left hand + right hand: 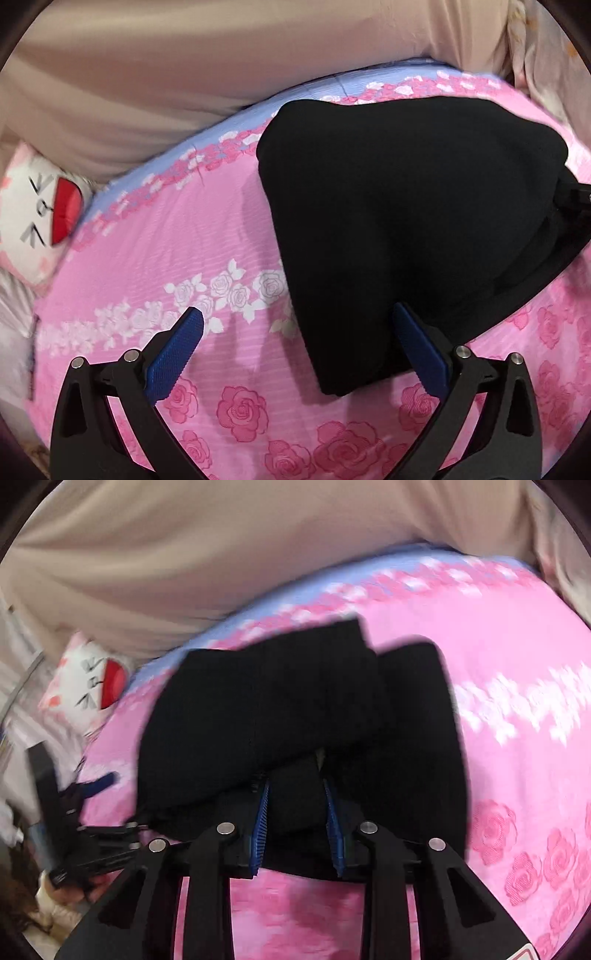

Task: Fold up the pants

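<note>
Black pants (406, 221) lie bunched and partly folded on a pink rose-print bedspread (184, 266). My left gripper (299, 325) is open and empty, its blue pads wide apart; the right pad (421, 350) sits at the near left edge of the pants. In the right wrist view my right gripper (295, 794) is shut on a fold of the black pants (280, 709) and holds it raised above the bedspread (517, 686). The left gripper shows at the left of that view (99, 782).
A white cat-face pillow (40, 206) with a red patch lies at the bed's left edge; it also shows in the right wrist view (92, 679). A beige curtain (221, 55) hangs behind the bed. A blue band (236, 122) borders the far edge.
</note>
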Motion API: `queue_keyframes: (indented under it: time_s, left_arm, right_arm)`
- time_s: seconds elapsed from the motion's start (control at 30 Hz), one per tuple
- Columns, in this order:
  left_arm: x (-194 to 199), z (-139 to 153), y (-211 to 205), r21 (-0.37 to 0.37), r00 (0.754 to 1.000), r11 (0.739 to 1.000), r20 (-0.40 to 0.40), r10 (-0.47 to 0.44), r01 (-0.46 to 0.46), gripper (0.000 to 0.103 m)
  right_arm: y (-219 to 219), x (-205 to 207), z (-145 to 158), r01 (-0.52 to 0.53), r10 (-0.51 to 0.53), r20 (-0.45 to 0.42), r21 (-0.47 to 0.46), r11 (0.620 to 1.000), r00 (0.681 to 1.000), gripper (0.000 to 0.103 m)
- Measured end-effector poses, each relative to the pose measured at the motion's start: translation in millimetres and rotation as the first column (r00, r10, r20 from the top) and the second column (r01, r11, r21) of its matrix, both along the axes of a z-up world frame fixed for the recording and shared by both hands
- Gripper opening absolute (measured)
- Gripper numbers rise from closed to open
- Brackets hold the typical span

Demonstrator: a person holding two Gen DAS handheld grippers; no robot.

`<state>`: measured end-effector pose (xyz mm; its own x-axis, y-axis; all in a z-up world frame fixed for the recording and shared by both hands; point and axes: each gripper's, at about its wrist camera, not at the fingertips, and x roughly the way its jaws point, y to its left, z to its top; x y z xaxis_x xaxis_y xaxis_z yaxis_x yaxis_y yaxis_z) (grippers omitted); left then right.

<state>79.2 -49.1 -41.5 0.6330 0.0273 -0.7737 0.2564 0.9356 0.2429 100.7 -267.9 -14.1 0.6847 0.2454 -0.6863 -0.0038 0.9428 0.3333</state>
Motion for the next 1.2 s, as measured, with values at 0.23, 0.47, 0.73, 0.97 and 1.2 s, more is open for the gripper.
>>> queue_keyframes:
  time_s: [0.23,0.47,0.73,0.97,1.2]
  left_arm:
    - [-3.2,7.8,31.0,-0.154,0.995,0.986,-0.069,-0.078,0.067,0.098]
    - [-12.8,15.6,31.4,-0.134,0.995,0.988,-0.052,-0.089,0.081,0.098]
    - [-13.5,53.3,45.0,-0.247,0.999,0.968,0.029,-0.032,0.038,0.098]
    - [-4.8,53.4,51.6,-0.241,0.999,0.970,0.014,0.030,-0.026,0.098]
    - [14.6,33.8,35.3,-0.207,0.995,0.974,-0.012,0.095,-0.096,0.098]
  right_arm:
    - [-43.6,-29.7,-11.3,0.126,-0.136,-0.072,-0.136,0.983,0.988,0.023]
    - [-72.0,-51.8,10.3,0.235,-0.236,0.017,0.043,0.971,0.972,0.033]
    - [-47.0,34.8,16.1,0.163,-0.163,0.008,-0.109,0.981,0.987,0.079]
    - [-41.6,42.6,13.9,0.171,-0.165,0.054,-0.134,0.976,0.985,0.021]
    - [-66.6,29.3,-4.5,0.255,-0.256,-0.024,-0.058,0.965,0.966,0.028]
